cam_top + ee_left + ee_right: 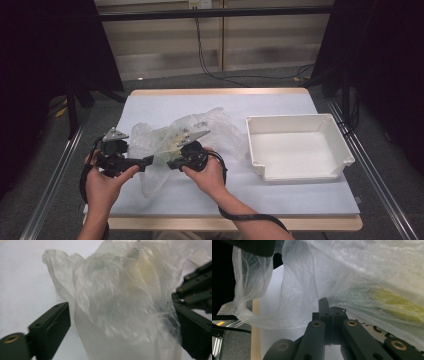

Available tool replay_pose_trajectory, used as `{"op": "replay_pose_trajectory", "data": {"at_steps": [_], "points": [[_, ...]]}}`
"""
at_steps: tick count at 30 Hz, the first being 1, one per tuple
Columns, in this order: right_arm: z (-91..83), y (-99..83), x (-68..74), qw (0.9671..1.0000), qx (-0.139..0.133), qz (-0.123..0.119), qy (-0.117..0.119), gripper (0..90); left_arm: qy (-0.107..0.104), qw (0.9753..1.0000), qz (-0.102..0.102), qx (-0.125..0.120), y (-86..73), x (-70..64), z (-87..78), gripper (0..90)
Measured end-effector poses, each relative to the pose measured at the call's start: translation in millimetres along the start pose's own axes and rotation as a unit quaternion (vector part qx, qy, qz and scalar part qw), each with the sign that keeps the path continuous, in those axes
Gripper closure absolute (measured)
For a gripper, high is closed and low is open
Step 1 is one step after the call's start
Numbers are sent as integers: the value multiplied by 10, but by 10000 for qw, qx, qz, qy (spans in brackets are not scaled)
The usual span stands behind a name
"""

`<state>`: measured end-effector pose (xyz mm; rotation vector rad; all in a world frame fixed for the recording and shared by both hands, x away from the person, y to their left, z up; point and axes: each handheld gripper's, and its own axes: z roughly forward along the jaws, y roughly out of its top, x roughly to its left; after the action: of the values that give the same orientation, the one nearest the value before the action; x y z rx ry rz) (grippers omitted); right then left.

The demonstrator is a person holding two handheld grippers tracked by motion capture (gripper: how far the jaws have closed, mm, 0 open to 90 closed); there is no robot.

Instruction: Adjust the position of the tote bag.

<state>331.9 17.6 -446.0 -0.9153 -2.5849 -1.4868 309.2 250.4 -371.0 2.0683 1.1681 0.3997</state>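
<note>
Jaws of the left gripper [120,322] stand wide apart around the clear plastic bag [125,302], though contact seems unclear in the blur. Right gripper [324,305] jaws are pressed together on the bag's film, above the bench [200,192].

bin [300,145]: white, open, right side of counter [210,197] | cables [210,65]: on floor behind counter | rails [50,185]: both sides
</note>
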Motion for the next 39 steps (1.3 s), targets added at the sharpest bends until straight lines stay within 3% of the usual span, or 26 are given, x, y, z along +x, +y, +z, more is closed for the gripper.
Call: {"op": "replay_pose_trajectory", "data": {"at_steps": [1,5,9,12,13,14,15,16,18,20,21,22,23,29,32,33,35,37,39], "points": [[1,0,2,10000,-7,-16,-6,900,85,9999,41,-60,17,-7,11,75],[-6,20,8,10000,-8,-67,13,900,79,9997,216,-80,77,-22,4,90],[-17,34,18,10000,-14,-93,28,900,-50,9995,297,-136,165,-40,36,122],[-24,35,25,9999,-1,-126,36,900,-74,9990,419,-129,178,-36,61,201],[-28,35,32,9999,10,-124,40,900,-14,9986,521,2,185,-27,63,261],[-30,34,34,9999,19,-137,47,900,-122,9983,578,-1,191,-22,77,334],[-32,32,36,9999,16,-134,54,900,-182,9982,576,-39,190,-12,93,496],[-33,31,37,9999,17,-150,59,900,-83,9987,504,46,196,0,101,544],[-35,25,45,9999,36,-139,90,900,-209,9993,314,45,208,42,132,676],[-31,3,52,9998,89,-122,151,900,-162,9996,183,137,238,137,156,769],[-31,3,52,9998,89,-122,151,900,-162,9996,183,137,238,137,156,778],[-30,-18,54,9997,116,-106,174,900,-190,9998,47,74,241,168,178,778],[-24,-65,53,9997,119,-152,172,900,-106,9998,-43,184,262,243,221,826],[-18,-215,66,9996,146,-36,229,900,-145,9992,-218,306,326,387,349,871],[-19,-295,65,9996,164,33,234,900,-62,9990,-307,331,369,469,408,886],[-28,-337,63,9996,117,65,243,900,-88,9984,-340,448,387,495,459,892],[-38,-348,64,9996,85,94,242,900,-46,9983,-314,483,392,497,488,895],[-59,-360,69,9997,43,66,232,900,-155,9977,-423,501,379,538,531,895],[-86,-376,59,9997,10,85,209,900,-88,9975,-446,547,349,557,552,892]]}}
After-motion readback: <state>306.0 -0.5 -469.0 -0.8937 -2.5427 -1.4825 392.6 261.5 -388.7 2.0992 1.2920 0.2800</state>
